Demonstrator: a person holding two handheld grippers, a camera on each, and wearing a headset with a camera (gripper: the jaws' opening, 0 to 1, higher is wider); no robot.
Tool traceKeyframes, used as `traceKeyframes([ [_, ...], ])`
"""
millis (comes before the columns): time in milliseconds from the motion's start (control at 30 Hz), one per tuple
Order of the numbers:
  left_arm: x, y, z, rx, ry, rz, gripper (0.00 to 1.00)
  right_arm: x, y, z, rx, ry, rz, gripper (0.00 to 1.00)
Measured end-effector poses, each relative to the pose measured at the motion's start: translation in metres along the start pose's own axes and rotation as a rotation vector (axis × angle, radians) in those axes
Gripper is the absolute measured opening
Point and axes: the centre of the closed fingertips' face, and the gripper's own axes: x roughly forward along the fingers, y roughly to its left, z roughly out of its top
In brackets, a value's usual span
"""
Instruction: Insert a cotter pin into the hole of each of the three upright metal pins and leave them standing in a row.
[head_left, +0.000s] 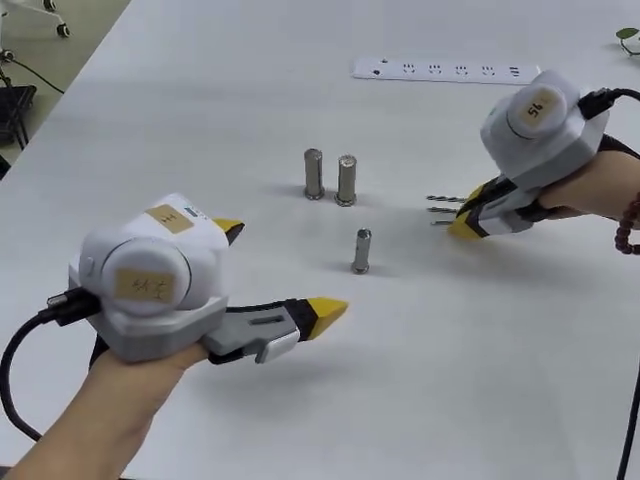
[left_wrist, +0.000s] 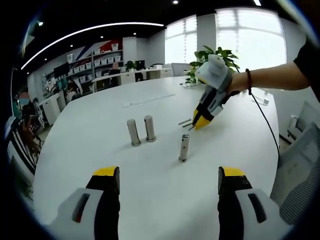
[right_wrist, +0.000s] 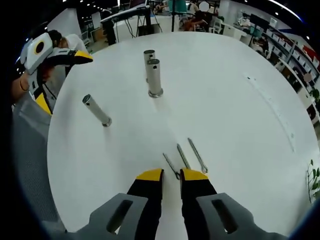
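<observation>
The left hand (head_left: 150, 368) holds the left gripper (head_left: 280, 268) low at the near edge of the white table (head_left: 200, 120), pointing out across the top toward the metal pins (head_left: 346, 180), and its two yellow-tipped jaws stand wide apart with nothing between them. The right hand (head_left: 598, 185), with a bead bracelet (head_left: 628, 225) on the wrist, reaches in from the far right and tips the right gripper (right_wrist: 171, 176) down so that its yellow tips sit at the table surface. Its jaws are drawn in narrow, with a slim gap left between them. The three metal pins are short, shiny steel posts, all upright on the table between the two grippers: two stand close side by side on the far side, and the third stands alone, nearer the person and a little toward the right gripper. Three thin cotter pins (right_wrist: 183, 156) lie flat on the table, roughly parallel, just ahead of the right gripper's tips. One near end reaches into the gap between the jaws, but whether the jaws touch it is hard to tell. The holes through the metal pins are too small to make out. A power strip (head_left: 445, 70) lies at the far side of the table.
</observation>
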Motion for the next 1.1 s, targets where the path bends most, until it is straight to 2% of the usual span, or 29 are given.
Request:
traceKeyframes([
  [33,0.0,0.0,0.0,-0.001,0.002,-0.001,0.79,-0.001,0.0,0.003,0.001,-0.013,0.001,0.07],
  [200,-0.001,0.001,-0.001,0.001,0.004,-0.001,0.78,-0.001,-0.004,0.0,-0.003,0.011,-0.007,0.0],
  [267,-0.001,0.001,-0.001,-0.001,0.004,0.001,0.77,0.001,-0.009,-0.002,-0.03,0.024,-0.013,0.0],
  [367,-0.002,0.003,-0.002,-0.01,0.002,0.004,0.76,0.001,-0.008,-0.002,-0.032,0.03,-0.002,0.0],
  [500,-0.003,0.005,-0.002,-0.012,0.002,0.01,0.76,0.0,-0.006,-0.001,-0.065,0.039,-0.004,0.0],
  [667,-0.003,0.005,-0.003,-0.012,0.005,0.009,0.74,-0.001,-0.002,-0.001,-0.107,0.048,0.018,0.0],
  [867,-0.003,0.001,-0.004,-0.014,0.013,-0.009,0.7,-0.005,0.001,0.0,-0.137,0.045,0.015,0.0],
  [1100,-0.003,-0.003,0.001,-0.016,0.004,-0.028,0.66,-0.012,0.001,0.005,-0.157,0.011,-0.005,0.0],
])
